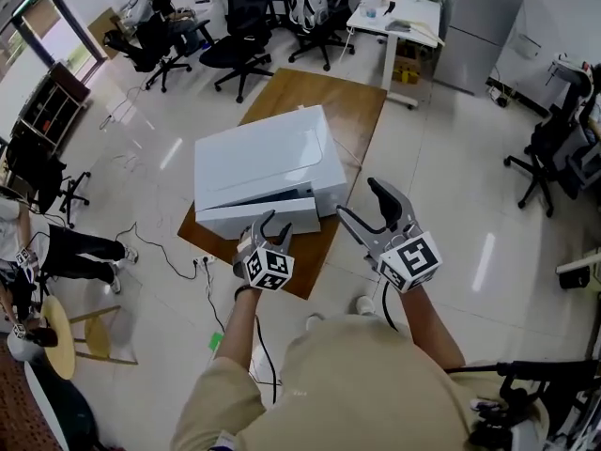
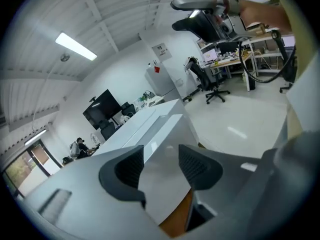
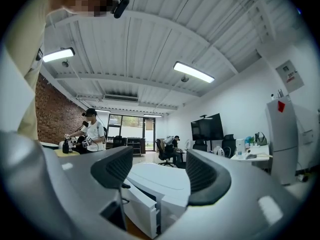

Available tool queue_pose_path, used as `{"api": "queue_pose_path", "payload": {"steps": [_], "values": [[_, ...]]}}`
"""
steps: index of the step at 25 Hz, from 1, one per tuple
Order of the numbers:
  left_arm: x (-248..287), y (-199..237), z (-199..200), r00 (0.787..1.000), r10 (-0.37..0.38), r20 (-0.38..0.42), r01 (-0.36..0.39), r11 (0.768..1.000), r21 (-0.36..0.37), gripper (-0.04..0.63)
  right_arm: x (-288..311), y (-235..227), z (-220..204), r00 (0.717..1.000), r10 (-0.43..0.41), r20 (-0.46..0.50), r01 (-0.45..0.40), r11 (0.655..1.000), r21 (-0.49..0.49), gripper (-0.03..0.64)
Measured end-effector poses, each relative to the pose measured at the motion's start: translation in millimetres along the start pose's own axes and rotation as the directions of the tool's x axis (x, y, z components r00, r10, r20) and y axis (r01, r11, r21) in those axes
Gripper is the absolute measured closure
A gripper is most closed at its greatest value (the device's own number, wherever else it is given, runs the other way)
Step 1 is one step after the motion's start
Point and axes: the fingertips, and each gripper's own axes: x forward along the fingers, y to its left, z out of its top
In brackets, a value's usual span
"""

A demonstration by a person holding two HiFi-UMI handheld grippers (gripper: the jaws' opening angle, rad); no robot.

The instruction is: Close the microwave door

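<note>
Both pairs of jaws stood apart and empty, left gripper (image 1: 272, 229) narrowly, right gripper (image 1: 359, 200) wide, facing the ajar microwave (image 1: 263, 158) on the bench (image 1: 349, 101).

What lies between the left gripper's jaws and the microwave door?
Nothing; in its own view the left gripper faces the door directly, jaws parted.

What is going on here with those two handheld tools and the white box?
A person holds a two-jaw gripper in each hand over a white microwave on a low wooden table. Its door stands slightly ajar. The left gripper, jaws apart and pinching nothing, is close in front of the door. The right gripper hangs open off to the side, empty.
</note>
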Motion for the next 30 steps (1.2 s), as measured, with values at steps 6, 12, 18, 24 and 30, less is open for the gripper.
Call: {"api": "queue_pose_path", "payload": {"steps": [6, 12, 18, 24, 30], "values": [[23, 1, -1, 1.000, -0.003, -0.020, 0.004, 1.000, 0.030, 0.401, -18, -14, 2, 0.999, -0.041, -0.015, 0.041, 0.999, -0.008, 0.296], [33, 14, 2, 0.998, 0.028, -0.062, -0.025, 0.998, 0.059, 0.460, -29, -23, 3, 0.997, -0.073, -0.029, 0.073, 0.997, -0.003, 0.298], [39, 16, 2, 0.994, 0.064, -0.090, -0.050, 0.988, 0.149, 0.479, -30, -25, -2, 0.995, -0.091, -0.033, 0.091, 0.996, 0.011, 0.298], [48, 19, 4, 0.991, 0.092, -0.099, -0.074, 0.981, 0.177, 0.479, -20, -28, -11, 0.996, -0.076, -0.045, 0.077, 0.997, 0.027, 0.299], [61, 24, -5, 0.991, 0.074, -0.108, -0.057, 0.987, 0.153, 0.476, -7, -18, -22, 0.998, -0.049, -0.046, 0.051, 0.998, 0.030, 0.299]]}}
